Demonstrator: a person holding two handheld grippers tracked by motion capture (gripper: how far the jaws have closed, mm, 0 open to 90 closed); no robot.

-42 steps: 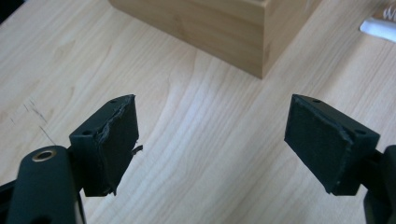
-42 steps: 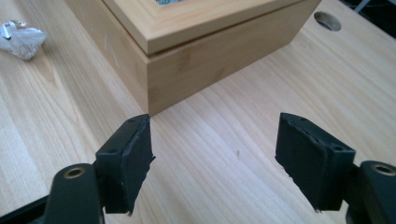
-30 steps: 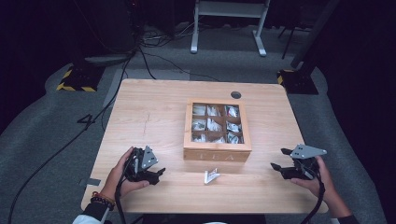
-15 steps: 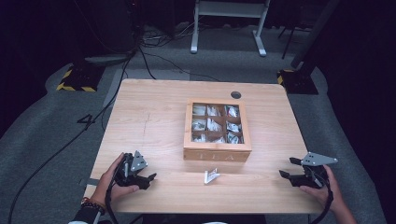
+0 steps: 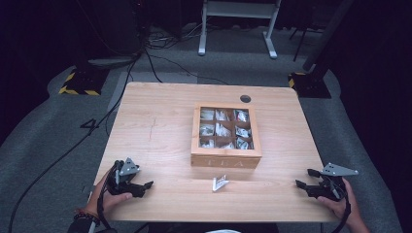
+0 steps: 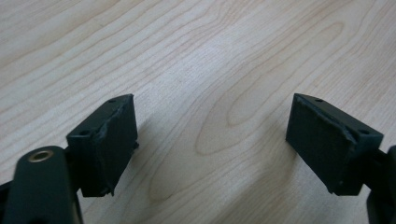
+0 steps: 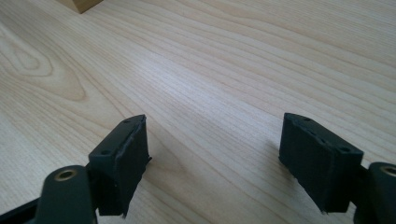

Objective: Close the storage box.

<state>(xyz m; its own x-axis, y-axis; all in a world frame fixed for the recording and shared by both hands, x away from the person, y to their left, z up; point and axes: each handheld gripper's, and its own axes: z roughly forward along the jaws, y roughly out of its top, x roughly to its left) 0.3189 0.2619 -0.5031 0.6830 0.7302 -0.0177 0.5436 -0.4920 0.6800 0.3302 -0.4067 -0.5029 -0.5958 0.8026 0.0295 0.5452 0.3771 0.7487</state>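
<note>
So both grippers are parked at the near edge of the table [image 5: 160, 111] rn; left gripper [image 5: 141, 186] near the front-left corner, right gripper [image 5: 307, 182] near the front-right, each spread wide w/ nothing between the pads; the left gripper view and right gripper view both show bare wood grain between the jaws. The tea box [image 5: 225, 136] sits mid-table, lid off or open afaict, nine compartments w/ packets in them; one loose tea bag packet [image 5: 219, 182] lies on the table just in front of the box, roughly between the two grippers but well apart from both. My guess on progress: the loose packet is the thing in play, and it's not picked up yet; so grabbing it and whatever goes w/ the box is all left to do. The packet is fwd and inward of each gripper; neither set of pads touches it.
</note>
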